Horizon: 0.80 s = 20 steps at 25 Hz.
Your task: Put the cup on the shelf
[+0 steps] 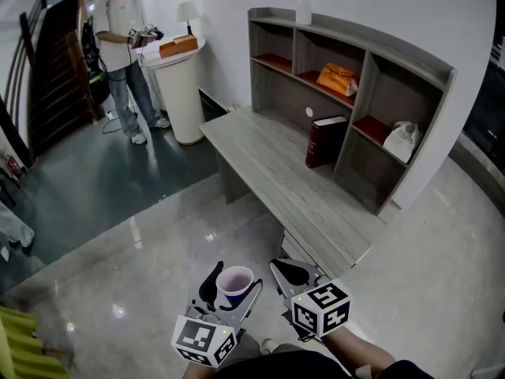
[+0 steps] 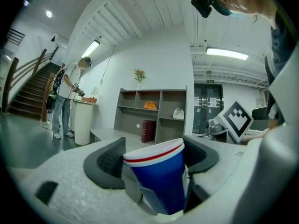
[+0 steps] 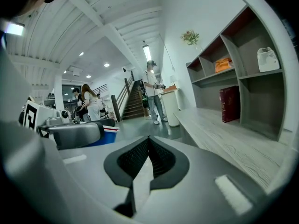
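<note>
A blue paper cup (image 1: pixel 236 277) with a white rim and a red stripe stands upright between the jaws of my left gripper (image 1: pixel 233 289), which is shut on it. In the left gripper view the cup (image 2: pixel 159 176) fills the gap between the dark pads (image 2: pixel 111 160). My right gripper (image 1: pixel 289 272) hangs just to the right of the cup, shut with nothing in it; its pads (image 3: pixel 135 158) meet in the right gripper view. The grey shelf unit (image 1: pixel 368 76) stands on a long grey desk (image 1: pixel 272 168) ahead of both grippers, some way off.
The shelf holds a dark red book (image 1: pixel 323 140), an orange bag (image 1: pixel 338 79) and a white bag (image 1: pixel 401 140); a vase (image 1: pixel 303 8) stands on top. A person (image 1: pixel 122 46) stands by a white round counter (image 1: pixel 180 85) at the far left, near stairs (image 1: pixel 55 61).
</note>
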Available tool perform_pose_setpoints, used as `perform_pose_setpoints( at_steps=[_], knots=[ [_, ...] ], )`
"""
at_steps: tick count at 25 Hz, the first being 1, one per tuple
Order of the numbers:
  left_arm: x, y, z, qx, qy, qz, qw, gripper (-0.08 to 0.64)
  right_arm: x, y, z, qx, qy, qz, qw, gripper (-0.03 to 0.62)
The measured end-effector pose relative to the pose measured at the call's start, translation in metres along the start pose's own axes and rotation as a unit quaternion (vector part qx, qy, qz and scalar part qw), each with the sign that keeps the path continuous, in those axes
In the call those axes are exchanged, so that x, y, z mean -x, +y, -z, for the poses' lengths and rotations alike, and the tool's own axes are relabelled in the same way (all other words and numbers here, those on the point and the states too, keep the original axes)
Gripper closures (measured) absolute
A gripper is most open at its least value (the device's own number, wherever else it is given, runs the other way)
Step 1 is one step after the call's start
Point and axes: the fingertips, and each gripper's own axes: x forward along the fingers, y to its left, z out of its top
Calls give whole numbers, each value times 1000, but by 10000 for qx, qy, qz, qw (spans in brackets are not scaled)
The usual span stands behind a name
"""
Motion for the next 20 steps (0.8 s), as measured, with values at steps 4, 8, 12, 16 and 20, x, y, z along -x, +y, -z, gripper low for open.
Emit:
perform_pose_setpoints(
  at_steps=[4, 8, 12, 16, 20],
  knots=[
    [-17, 14, -3, 47, 24, 99, 9999, 202, -11, -12, -7, -41, 36, 110, 9999, 592],
    [-36, 35, -7, 62, 50, 298, 9995, 202, -32, -25, -14, -83, 28, 318, 9995, 592],
    [-52, 64, -16, -14, 88, 487, 9988, 202, -61, -35, -25, -151, 13, 504, 9986, 592],
    [-69, 100, -24, 32, 120, 611, 9981, 202, -92, -42, -41, -223, -24, 671, 9975, 592],
    [-83, 134, -33, -31, 107, 780, 9969, 202, -123, -47, -53, -274, -86, 852, 9960, 592]
  ],
)
